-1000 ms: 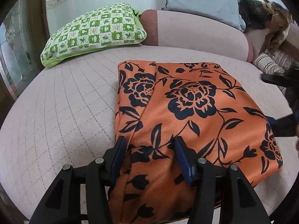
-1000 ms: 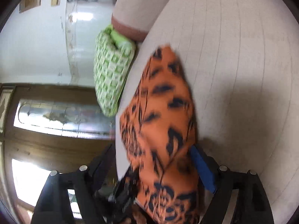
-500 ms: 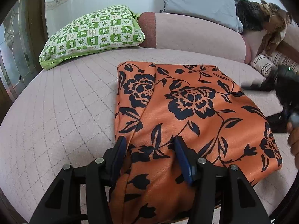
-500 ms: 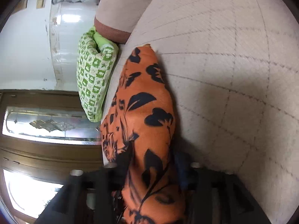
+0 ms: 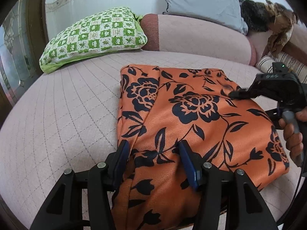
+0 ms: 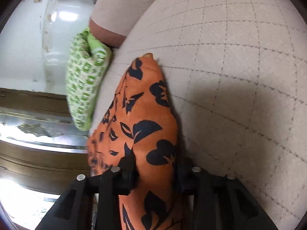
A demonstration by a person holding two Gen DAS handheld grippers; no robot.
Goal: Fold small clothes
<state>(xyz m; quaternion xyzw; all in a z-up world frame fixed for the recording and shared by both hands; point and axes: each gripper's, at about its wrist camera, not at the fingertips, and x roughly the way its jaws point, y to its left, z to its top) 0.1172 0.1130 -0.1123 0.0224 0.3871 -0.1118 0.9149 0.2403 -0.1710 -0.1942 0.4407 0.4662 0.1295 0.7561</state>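
Left-wrist view first: at the far left I saw the green-and-white checked pillow [image 5: 92, 38] resting against the pale pink bolster [image 5: 201, 36] at the back of the pink quilted bed [image 5: 57, 115]. The orange garment printed with dark navy flowers [image 5: 191, 115] lay part-folded on that bed, one narrow panel turned over along its left edge. My left claw [image 5: 153, 157] sat at the near hem with a bunched ridge of cloth between its blue pads [image 5: 123, 153]; both pads pressed into the cloth, so I counted it as gripped. Further right, my right claw [image 5: 238, 94] reached in over the garment's right side, with the hand [image 5: 293, 132] on its handle.

Through the right-wrist view, the garment [image 6: 145, 118] rose as a soft ridge running away from the claw [image 6: 155, 170]. Its jaws had just been closing, with the cloth between them; the fabric filled the gap and both sides pressed on it, so I took it as held.

I judged the cloth light, thin and limp, with a slight sheen that hinted it could slip. It would sag wherever it went unsupported. Pinching through all layers at the edge, near the corners, seemed the soundest hold for carrying a fold over.
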